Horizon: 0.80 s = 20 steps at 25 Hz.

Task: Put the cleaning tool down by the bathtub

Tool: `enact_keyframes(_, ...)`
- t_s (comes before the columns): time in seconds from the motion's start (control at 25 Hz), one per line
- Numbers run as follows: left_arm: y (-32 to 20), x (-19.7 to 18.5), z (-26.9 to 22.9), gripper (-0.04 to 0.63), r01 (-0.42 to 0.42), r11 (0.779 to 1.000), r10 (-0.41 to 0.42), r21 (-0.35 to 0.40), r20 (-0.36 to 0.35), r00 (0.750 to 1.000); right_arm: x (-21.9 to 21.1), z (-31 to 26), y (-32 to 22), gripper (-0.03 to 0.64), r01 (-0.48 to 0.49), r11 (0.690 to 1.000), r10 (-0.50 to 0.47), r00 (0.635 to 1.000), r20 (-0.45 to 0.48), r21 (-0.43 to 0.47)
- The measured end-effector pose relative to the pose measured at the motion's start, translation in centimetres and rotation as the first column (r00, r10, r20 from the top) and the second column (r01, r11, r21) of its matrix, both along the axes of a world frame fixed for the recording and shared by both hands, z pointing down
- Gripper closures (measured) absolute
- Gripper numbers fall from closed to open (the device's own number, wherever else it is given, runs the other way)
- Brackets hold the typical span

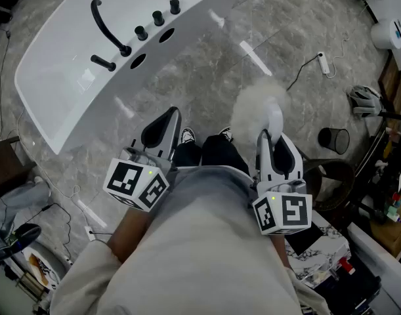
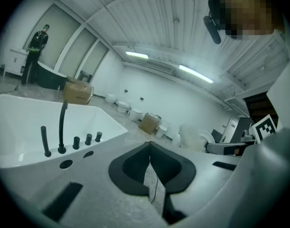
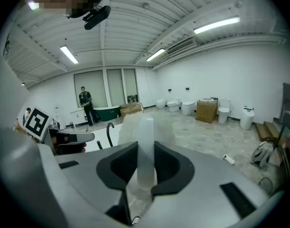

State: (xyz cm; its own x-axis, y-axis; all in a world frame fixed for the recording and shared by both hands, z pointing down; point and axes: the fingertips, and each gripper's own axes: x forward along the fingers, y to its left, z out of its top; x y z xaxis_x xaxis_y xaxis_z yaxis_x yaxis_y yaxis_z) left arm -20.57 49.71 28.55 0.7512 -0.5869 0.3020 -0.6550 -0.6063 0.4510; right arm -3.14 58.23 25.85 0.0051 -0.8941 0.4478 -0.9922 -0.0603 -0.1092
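The cleaning tool is a fluffy white duster (image 1: 254, 107) on a white plastic handle (image 3: 145, 141). My right gripper (image 1: 274, 135) is shut on that handle, and the fluffy head sticks out beyond the jaws, above the marble floor. In the right gripper view the handle stands upright between the black pads of the right gripper (image 3: 145, 161). The white bathtub (image 1: 69, 77) with its black faucet (image 1: 108, 31) lies to the upper left. My left gripper (image 1: 167, 120) hangs near the tub's corner. Seen in its own view, the left gripper (image 2: 150, 158) is shut with nothing between its jaws.
A black bin (image 1: 334, 138) and a power strip with cable (image 1: 323, 63) lie on the floor to the right. The person's shoes (image 1: 187, 136) stand between the grippers. Cluttered shelves line the right edge. A person (image 2: 36, 46), toilets and cardboard boxes (image 3: 206, 109) stand far off.
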Motion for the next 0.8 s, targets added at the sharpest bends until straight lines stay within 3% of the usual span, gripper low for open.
enact_keyframes(0.4, 0.2, -1.4, -1.2, 0.586, -0.032, 0.999, 0.031, 0.028, 0.031, 0.999, -2.1, -1.2, -0.2, 0.538, -0.005, 1.0, 0.005, 1.0, -0.005, 0.016)
enact_keyframes(0.64, 0.6, -1.7, -1.4, 0.586, -0.05, 0.998, 0.048, 0.037, 0.03, 0.998, -1.7, -1.8, 0.3, 0.538, -0.054, 0.997, 0.05, 0.996, 0.067, 0.06)
enact_keyframes(0.8, 1.0, -1.1, -1.0, 0.586, -0.064, 0.998, 0.063, 0.024, 0.036, 0.997, -1.2, -1.5, 0.6, 0.538, -0.074, 0.996, 0.071, 0.996, 0.061, 0.053)
